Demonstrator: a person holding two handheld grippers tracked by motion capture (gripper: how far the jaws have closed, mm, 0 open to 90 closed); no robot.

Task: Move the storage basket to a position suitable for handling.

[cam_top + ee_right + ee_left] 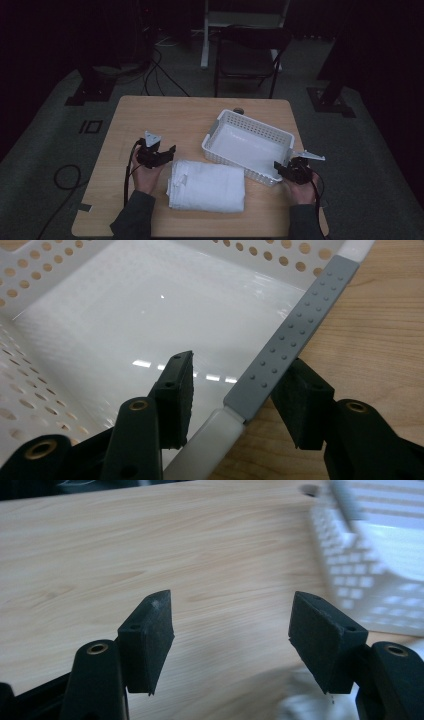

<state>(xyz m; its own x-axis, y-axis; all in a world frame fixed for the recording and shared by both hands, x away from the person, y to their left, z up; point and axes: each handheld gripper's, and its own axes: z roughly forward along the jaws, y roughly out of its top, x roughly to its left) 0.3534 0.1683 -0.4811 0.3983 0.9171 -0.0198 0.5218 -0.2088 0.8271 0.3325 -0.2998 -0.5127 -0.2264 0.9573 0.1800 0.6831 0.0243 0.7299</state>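
A folded white towel [207, 186] lies on the wooden table [165, 115] near its front edge. Right of and behind it stands an empty white perforated basket [235, 131]. My left gripper [167, 152] hovers just left of the towel, open [230, 625], with bare wood between its jaws; the basket [365, 580] blurs at the right and a towel corner [300, 702] shows low down. My right gripper [280, 169] is at the basket's near right corner. It is open [240, 390] and straddles the rim's grey grip strip [300, 330], one jaw inside and one outside.
A dark folding chair [250, 55] stands beyond the table's far edge. Cables [155, 70] run over the grey floor at the back left, and one loops at the left [65, 177]. A small dark round object [238, 110] sits at the far edge behind the basket.
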